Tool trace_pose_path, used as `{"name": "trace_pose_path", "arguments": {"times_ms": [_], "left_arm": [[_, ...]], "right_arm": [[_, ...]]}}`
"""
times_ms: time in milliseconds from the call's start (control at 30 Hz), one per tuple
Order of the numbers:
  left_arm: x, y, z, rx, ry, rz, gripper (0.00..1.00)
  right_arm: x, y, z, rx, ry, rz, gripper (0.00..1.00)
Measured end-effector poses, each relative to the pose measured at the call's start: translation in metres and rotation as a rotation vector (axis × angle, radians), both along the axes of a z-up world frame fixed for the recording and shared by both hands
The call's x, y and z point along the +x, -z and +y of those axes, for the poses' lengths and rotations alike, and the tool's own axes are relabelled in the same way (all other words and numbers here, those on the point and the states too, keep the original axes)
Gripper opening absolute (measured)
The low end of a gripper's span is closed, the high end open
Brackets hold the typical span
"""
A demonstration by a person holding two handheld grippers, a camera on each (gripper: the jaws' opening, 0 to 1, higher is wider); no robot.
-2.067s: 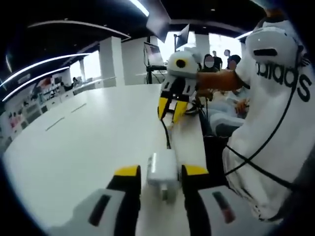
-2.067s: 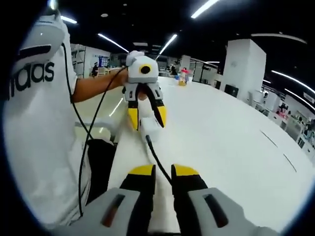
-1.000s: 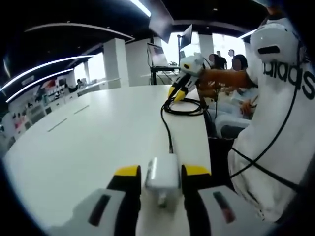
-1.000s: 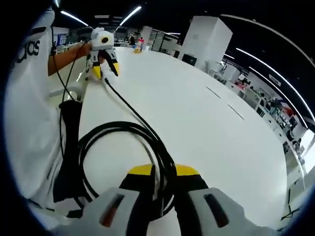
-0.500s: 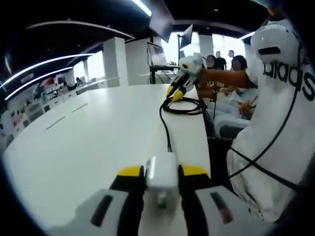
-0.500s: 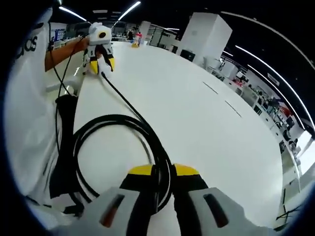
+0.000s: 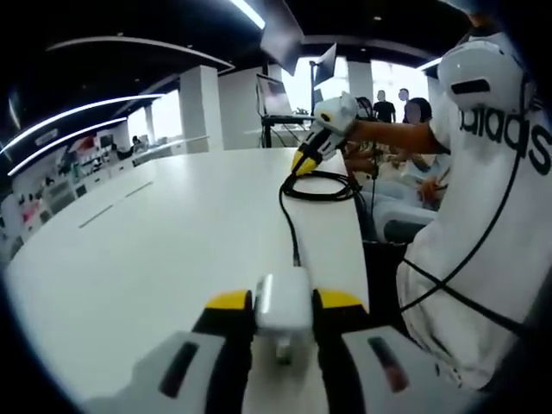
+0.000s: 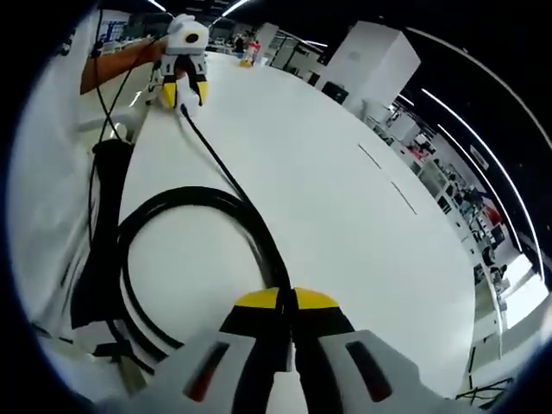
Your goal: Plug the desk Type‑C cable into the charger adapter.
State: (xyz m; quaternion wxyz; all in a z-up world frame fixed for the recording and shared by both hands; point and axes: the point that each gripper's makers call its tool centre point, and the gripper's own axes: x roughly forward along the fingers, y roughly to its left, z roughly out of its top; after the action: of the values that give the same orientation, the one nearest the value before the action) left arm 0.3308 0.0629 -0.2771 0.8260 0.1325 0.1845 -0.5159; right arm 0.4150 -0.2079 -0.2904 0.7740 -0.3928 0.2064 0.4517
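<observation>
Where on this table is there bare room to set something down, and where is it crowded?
The table is bare across its broad middle, between the black cable and the far edge. It is crowded along the person's edge: the cable's coil lies under the right gripper, and the line runs to the white charger adapter clamped in the left gripper.

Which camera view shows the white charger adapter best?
The left gripper view: the charger adapter sits large between that hand-held gripper's jaws. In the right gripper view it is small and far off, mostly hidden by the jaws.
</observation>
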Motion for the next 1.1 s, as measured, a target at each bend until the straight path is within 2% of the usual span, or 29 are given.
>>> {"name": "trace_pose_path", "arguments": {"times_ms": [400, 633, 867, 1100], "left_arm": [[0.005, 0.0, 0.001, 0.005, -0.012, 0.001, 0.26], [0.02, -0.001, 0.005, 0.006, -0.054, 0.004, 0.26], [0.03, -0.002, 0.006, 0.023, -0.061, -0.009, 0.26], [0.046, -0.004, 0.011, 0.013, -0.106, -0.019, 0.26]], "right_arm": [[0.002, 0.0, -0.002, -0.014, 0.0, -0.008, 0.02], [0.005, -0.001, -0.003, -0.001, 0.015, -0.011, 0.02], [0.012, -0.002, -0.003, 0.009, 0.032, -0.017, 0.02], [0.025, -0.005, -0.003, 0.033, 0.066, -0.018, 0.02]]}}
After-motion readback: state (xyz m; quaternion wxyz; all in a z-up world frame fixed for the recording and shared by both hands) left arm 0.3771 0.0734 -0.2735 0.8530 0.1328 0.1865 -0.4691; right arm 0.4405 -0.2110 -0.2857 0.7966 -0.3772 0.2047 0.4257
